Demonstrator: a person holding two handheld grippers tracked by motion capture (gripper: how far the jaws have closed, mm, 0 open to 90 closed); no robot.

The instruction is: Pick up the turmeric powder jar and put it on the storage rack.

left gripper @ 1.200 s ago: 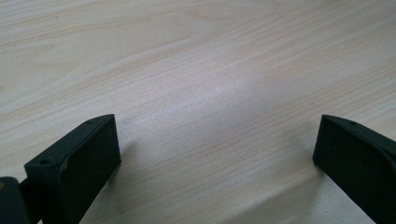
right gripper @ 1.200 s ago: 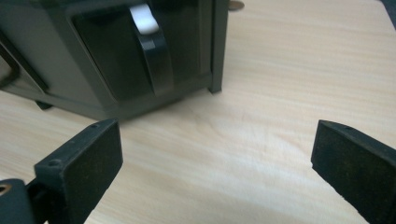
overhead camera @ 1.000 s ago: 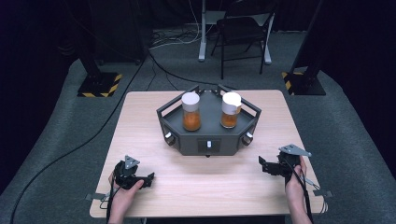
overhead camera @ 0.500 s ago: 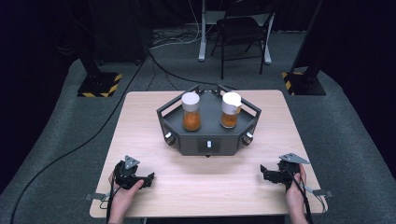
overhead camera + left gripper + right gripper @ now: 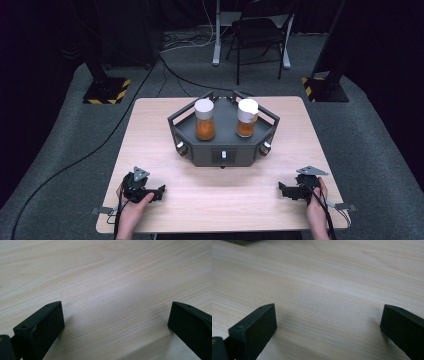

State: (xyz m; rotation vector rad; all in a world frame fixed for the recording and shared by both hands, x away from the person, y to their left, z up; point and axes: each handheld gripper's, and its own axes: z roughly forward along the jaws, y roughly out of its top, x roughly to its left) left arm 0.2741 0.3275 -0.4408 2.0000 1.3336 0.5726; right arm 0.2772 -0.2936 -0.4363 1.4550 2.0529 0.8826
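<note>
The right gripper [image 5: 286, 190] lies low at the near right of the table [image 5: 150, 130], jaws wide apart after just opening, nothing but bare wood between them; the left gripper [image 5: 159, 191] rests at the near left, likewise spread and empty; well beyond both, a dark tray [image 5: 222, 150] holds two white-capped jars (orange contents), left jar [image 5: 204, 120] and right jar [image 5: 246, 118], standing upright side by side.

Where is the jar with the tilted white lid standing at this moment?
In the high view, the jar with the tilted lid stands on the right side of the dark tray, beside the other jar, at the table's far middle.
</note>
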